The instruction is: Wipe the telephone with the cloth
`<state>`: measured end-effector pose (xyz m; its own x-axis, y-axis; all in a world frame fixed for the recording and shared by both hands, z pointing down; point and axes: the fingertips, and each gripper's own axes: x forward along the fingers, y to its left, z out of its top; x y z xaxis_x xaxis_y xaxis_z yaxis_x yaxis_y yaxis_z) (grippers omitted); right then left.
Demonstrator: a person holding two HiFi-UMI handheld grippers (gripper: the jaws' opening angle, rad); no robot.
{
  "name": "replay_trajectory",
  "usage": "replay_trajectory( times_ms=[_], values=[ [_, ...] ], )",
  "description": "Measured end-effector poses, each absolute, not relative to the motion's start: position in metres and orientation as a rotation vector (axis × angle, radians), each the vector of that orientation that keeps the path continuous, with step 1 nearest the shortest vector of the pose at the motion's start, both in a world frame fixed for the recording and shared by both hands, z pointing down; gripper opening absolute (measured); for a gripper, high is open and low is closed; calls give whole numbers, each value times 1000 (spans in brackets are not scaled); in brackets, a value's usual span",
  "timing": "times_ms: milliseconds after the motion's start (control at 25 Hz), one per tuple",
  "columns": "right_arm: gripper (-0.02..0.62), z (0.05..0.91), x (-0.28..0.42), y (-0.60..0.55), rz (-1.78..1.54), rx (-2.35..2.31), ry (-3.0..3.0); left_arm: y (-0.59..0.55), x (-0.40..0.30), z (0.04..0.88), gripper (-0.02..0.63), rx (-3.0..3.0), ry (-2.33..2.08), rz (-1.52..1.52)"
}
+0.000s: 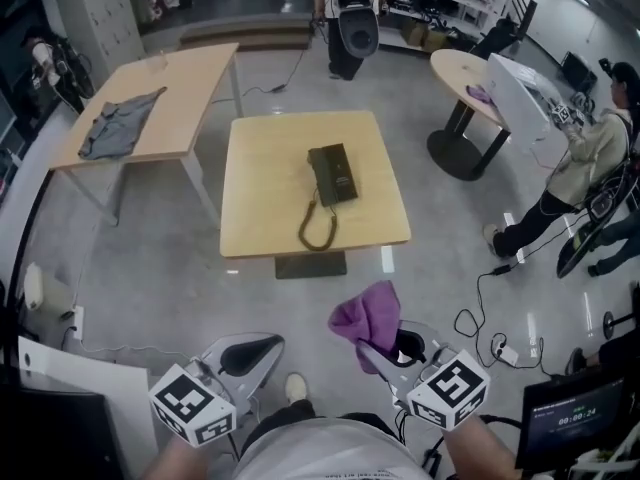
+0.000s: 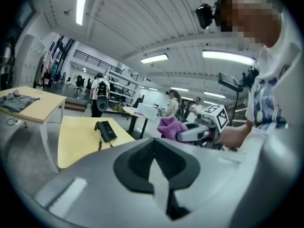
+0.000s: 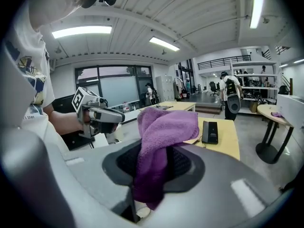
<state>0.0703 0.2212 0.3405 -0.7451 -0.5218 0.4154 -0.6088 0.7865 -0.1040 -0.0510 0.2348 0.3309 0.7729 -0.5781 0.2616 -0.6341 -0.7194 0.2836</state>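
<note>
A black telephone (image 1: 333, 174) lies on the square wooden table (image 1: 260, 208), its coiled cord (image 1: 318, 226) trailing toward the near edge. In the left gripper view the telephone (image 2: 105, 129) shows at the left, and in the right gripper view the telephone (image 3: 210, 131) lies at the right. My right gripper (image 1: 372, 346) is shut on a purple cloth (image 1: 368, 315), which bunches up above its jaws and hangs down between them (image 3: 159, 146). My left gripper (image 1: 252, 349) is shut with nothing in it. Both grippers hang close to my body, well short of the table.
A longer wooden table (image 1: 170, 93) at the left carries a grey garment (image 1: 118, 123). A round table (image 1: 465, 78) stands at the right with a person (image 1: 585, 168) beside it. Another person (image 1: 350, 18) stands beyond the table. Cables (image 1: 490, 338) lie on the floor at the right.
</note>
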Motion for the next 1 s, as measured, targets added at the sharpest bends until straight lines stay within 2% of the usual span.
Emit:
replay_trajectory(
  times_ms=[640, 1000],
  values=[
    [114, 328, 155, 338, 210, 785, -2653, 349, 30, 326, 3, 2549, -1017, 171],
    [112, 336, 166, 356, 226, 773, -2664, 365, 45, 337, 3, 2532, -1016, 188]
  ],
)
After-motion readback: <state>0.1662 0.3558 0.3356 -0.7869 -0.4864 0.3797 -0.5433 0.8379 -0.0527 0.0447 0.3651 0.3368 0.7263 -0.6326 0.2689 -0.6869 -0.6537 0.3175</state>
